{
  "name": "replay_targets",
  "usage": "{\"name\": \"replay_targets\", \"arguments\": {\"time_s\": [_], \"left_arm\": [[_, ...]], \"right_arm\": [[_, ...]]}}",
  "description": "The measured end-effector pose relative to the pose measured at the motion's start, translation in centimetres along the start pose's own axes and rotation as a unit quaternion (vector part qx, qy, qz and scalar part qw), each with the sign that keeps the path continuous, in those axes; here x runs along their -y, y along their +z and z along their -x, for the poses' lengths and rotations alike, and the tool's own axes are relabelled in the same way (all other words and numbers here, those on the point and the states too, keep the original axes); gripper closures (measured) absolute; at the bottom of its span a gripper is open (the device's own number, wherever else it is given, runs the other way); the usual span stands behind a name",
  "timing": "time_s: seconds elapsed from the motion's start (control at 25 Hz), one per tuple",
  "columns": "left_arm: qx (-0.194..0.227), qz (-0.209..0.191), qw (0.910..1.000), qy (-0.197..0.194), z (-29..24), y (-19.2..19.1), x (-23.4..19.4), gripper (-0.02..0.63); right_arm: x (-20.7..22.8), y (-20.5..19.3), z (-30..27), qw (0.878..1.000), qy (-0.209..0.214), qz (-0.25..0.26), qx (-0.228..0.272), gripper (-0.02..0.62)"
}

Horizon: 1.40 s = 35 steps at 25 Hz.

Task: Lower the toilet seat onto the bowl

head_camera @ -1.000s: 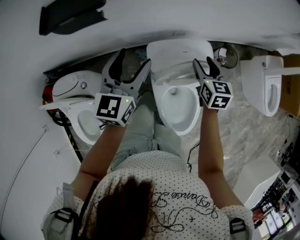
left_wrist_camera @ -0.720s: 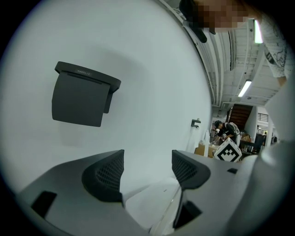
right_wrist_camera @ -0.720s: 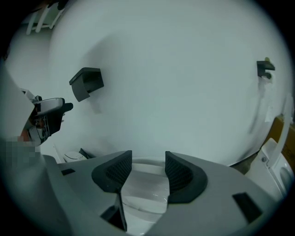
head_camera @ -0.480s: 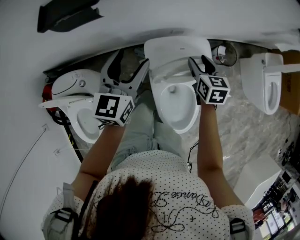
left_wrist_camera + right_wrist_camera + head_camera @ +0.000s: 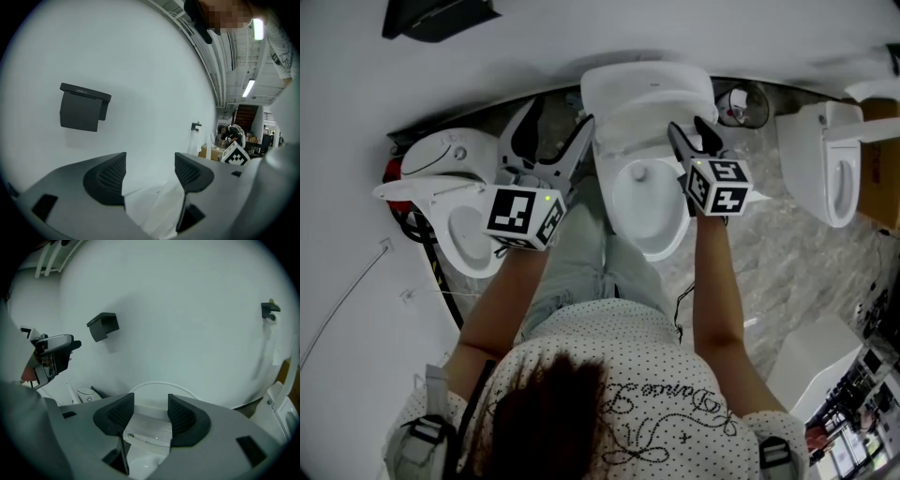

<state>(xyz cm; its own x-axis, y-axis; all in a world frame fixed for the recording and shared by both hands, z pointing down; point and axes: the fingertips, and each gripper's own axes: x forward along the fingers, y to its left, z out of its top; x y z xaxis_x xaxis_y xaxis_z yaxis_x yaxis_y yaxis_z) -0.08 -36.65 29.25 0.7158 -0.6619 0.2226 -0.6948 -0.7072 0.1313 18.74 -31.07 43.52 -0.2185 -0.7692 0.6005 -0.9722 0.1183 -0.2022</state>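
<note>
high on the left, a black rectangular box hangs on the white wall. below it stands a white ceramic toilet at the left, its bowl uncovered. just beside it to the right, the left gripper is held with its jaws spread wide. in the left gripper view nothing is clasped, and only wall and a white edge show in the gap.

in the middle, the white oval toilet seat is upright with its lid against the wall. it is well clear of the white ceramic bowl under it. the right gripper sits at the seat's right edge with its jaws partly apart. in the right gripper view the pads press on nothing. whether a jaw touches the seat cannot be told. further right stands a third white toilet on grey marbled floor.
</note>
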Motion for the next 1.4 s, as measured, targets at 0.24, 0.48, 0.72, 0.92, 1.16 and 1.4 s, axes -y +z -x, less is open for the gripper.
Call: {"name": "replay_targets", "arguments": {"time_s": [0.24,0.48,0.72,0.92,1.16,1.4], "left_arm": [[0.010,-0.003,0.9998,0.015,3.4,-0.3,3.8,0.298],[0.022,-0.003,0.9986,0.047,8.1,-1.1,7.0,0.298],[0.016,0.002,0.9974,0.071,12.8,-2.6,9.1,0.298],[0.015,0.001,0.9974,0.070,15.7,-3.5,9.3,0.298],[0.019,0.013,0.9980,0.060,18.6,-4.7,9.2,0.298],[0.021,0.010,0.9983,0.053,22.8,-5.6,9.1,0.298]], "right_arm": [[-1.4,-2.7,3.7,0.999,0.029,0.014,-0.008,0.362],[-2.7,-5.7,6.5,0.998,0.052,0.031,-0.001,0.362],[-3.6,-8.2,9.0,0.997,0.067,0.044,-0.013,0.362],[-4.5,-10.1,10.4,0.997,0.056,0.056,-0.012,0.362],[-5.3,-12.1,12.1,0.996,0.021,0.083,-0.024,0.377],[-6.1,-14.8,14.0,0.993,-0.023,0.108,-0.029,0.410]]}}
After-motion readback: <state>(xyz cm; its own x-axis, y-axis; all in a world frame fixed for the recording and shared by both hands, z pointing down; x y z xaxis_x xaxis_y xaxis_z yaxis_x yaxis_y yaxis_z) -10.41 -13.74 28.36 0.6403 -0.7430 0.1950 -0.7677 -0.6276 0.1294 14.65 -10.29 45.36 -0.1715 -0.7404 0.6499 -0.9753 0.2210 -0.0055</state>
